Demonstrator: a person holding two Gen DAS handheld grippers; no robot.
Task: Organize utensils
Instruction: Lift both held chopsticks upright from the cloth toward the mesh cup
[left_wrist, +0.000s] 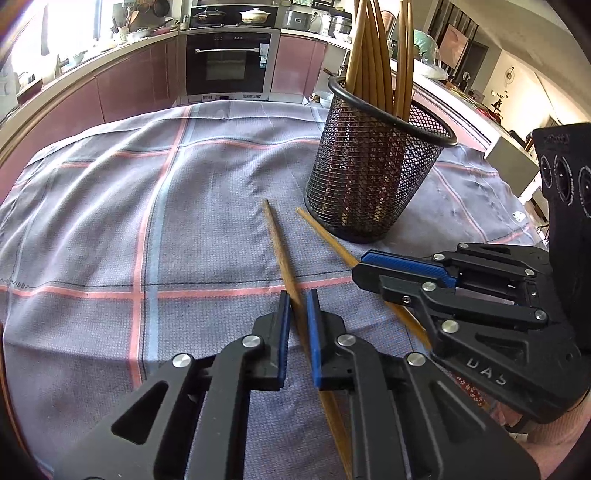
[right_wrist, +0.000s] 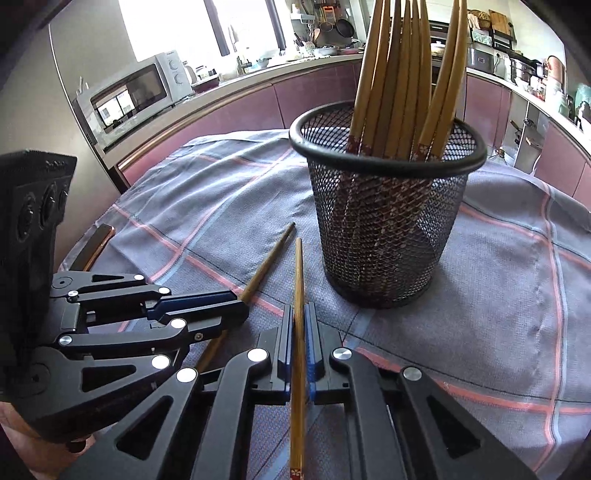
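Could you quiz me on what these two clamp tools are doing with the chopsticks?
1. True or false: the mesh cup lies tipped on its side.
2. What does the left gripper hold?
3. The right gripper is: A open, B shut on a chopstick, C inside the cup.

Key:
1. False; it stands upright on the checked cloth with chopsticks in it.
2. The left chopstick, pinched between its pads.
3. B; it grips the right chopstick.

hand-held gripper (left_wrist: 297, 299) clamping chopstick (left_wrist: 280, 251), mesh cup (left_wrist: 369, 173)
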